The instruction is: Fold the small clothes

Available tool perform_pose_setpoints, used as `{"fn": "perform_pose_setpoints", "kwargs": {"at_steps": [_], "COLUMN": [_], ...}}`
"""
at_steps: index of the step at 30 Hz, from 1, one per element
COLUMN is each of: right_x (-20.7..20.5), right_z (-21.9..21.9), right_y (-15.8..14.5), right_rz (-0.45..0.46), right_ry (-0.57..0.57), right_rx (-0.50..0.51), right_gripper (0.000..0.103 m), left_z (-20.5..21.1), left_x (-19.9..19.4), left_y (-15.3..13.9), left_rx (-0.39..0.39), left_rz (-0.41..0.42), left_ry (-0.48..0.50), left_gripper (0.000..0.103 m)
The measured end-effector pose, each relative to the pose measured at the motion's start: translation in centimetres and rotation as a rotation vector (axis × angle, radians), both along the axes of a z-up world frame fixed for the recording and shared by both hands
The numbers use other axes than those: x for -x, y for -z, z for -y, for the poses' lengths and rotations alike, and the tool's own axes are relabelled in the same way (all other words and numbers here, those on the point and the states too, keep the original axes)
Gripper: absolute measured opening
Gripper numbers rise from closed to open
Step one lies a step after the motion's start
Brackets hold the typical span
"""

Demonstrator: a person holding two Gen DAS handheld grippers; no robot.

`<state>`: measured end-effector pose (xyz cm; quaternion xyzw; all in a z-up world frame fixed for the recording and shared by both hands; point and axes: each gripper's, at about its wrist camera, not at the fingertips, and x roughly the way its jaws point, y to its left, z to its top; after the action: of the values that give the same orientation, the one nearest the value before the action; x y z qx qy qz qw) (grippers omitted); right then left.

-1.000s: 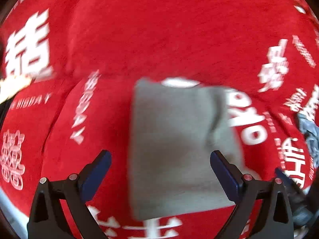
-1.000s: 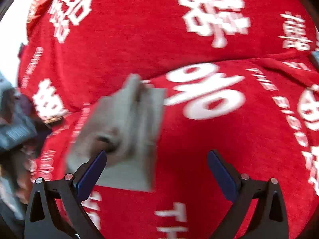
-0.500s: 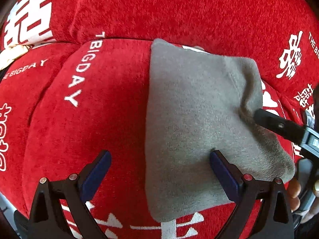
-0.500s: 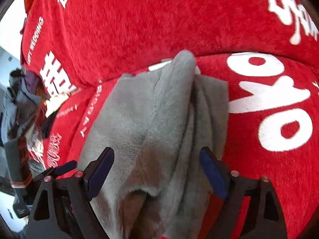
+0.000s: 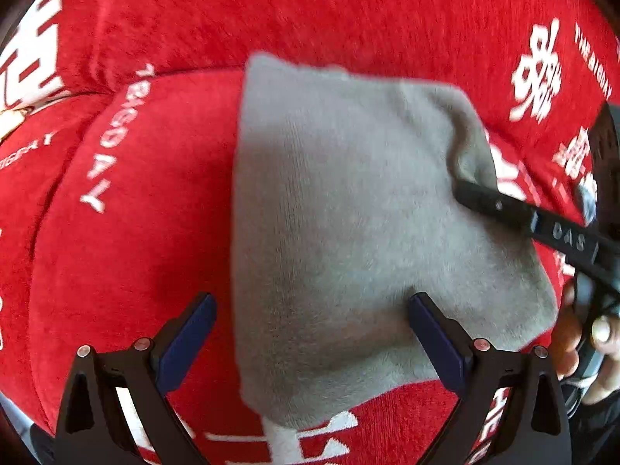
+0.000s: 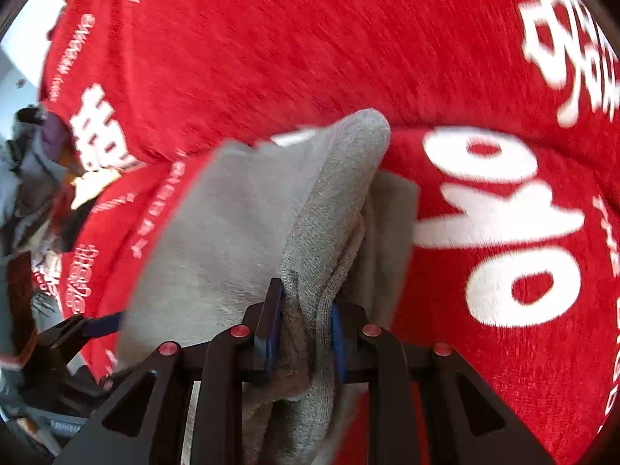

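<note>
A folded grey garment (image 5: 348, 224) lies on a red sofa cover with white lettering (image 5: 135, 232). My left gripper (image 5: 310, 333) is open above the garment's near part, with its right finger over the cloth and its left finger over the red cover. My right gripper (image 6: 302, 337) is shut on the garment's raised right edge (image 6: 333, 201), pinching a bunched fold. It shows in the left wrist view as a black finger (image 5: 503, 205) at the cloth's right edge.
The sofa's red backrest (image 5: 310, 11) rises just behind the garment. A pile of dark and grey things (image 6: 27, 178) lies at the far left in the right wrist view. The person's hand (image 5: 581, 333) is at the right edge.
My right gripper has closed on the garment's right edge and the cloth there has bunched up. My left gripper has stayed open over the garment, slightly closer.
</note>
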<state>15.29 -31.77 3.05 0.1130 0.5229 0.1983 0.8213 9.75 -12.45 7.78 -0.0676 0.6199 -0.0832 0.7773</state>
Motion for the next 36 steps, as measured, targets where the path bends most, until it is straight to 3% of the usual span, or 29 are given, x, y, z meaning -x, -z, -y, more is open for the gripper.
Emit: {"fn": "perform_pose_setpoints", "kwargs": {"at_steps": [2, 3, 5, 8, 10, 12, 13, 15, 17, 18, 20, 23, 26, 29, 32, 35, 36], "right_x": [0.2, 0.4, 1.1, 3.5, 5.3, 6.8, 7.4, 7.8, 7.1, 7.0, 7.6, 7.9, 5.7, 2.1, -1.1, -1.3, -1.2], "right_z": [0.8, 1.1, 1.6, 0.7, -0.5, -2.5, -3.3, -4.3, -3.3, -2.5, -1.3, -1.6, -2.5, -3.3, -2.6, -0.2, 0.2], "right_y": [0.5, 0.4, -0.5, -4.0, -6.1, -6.7, -6.5, -5.0, -2.4, -1.5, -1.9, -4.7, -6.0, -4.4, -0.1, -0.6, -1.3], "right_rz": [-0.003, -0.011, -0.002, 0.144, 0.217, 0.234, 0.244, 0.228, 0.156, 0.128, 0.13, 0.214, 0.246, 0.168, 0.062, 0.088, 0.102], "right_ry": [0.024, 0.032, 0.047, 0.048, -0.017, -0.124, -0.157, -0.175, -0.117, -0.102, -0.086, -0.098, -0.126, -0.172, -0.121, -0.065, -0.046], "right_rx": [-0.065, -0.082, -0.071, 0.065, 0.046, -0.002, 0.004, 0.071, 0.127, 0.098, 0.041, 0.055, 0.04, -0.004, 0.068, 0.002, 0.008], "right_gripper": [0.026, 0.032, 0.036, 0.04, 0.045, 0.066, 0.068, 0.068, 0.066, 0.063, 0.062, 0.065, 0.071, 0.071, 0.069, 0.066, 0.069], "left_z": [0.3, 0.1, -0.8, -2.4, -3.3, -3.6, -3.5, -3.5, -4.0, -4.2, -4.4, -4.0, -3.0, -2.3, -2.8, -3.8, -4.2], "left_x": [0.3, 0.4, 0.5, 0.5, -0.1, -0.8, -1.0, -0.8, -0.3, -0.1, 0.0, -1.1, -3.4, -6.2, -7.2, -7.5, -7.7], "left_y": [0.4, 0.1, -1.0, -3.5, -4.5, -4.0, -3.5, -1.8, -0.9, -0.7, -1.1, -3.3, -3.7, -1.2, 0.6, 0.2, -0.5], "left_rx": [-0.007, 0.002, 0.019, 0.001, -0.019, -0.061, -0.089, -0.116, -0.073, -0.051, -0.04, -0.032, -0.099, -0.168, -0.127, -0.077, -0.075], "left_rz": [0.0, 0.002, 0.011, 0.102, 0.139, 0.124, 0.109, 0.082, 0.074, 0.066, 0.051, 0.124, 0.144, 0.063, 0.025, 0.018, 0.05], "left_ry": [0.003, -0.005, -0.019, -0.062, -0.104, -0.13, -0.131, -0.123, -0.115, -0.109, -0.105, -0.09, -0.071, -0.066, -0.063, -0.055, -0.064], "left_gripper": [0.1, 0.099, 0.099, 0.099, 0.099, 0.099, 0.099, 0.099, 0.1, 0.1, 0.1, 0.1, 0.1, 0.1, 0.103, 0.103, 0.103]}}
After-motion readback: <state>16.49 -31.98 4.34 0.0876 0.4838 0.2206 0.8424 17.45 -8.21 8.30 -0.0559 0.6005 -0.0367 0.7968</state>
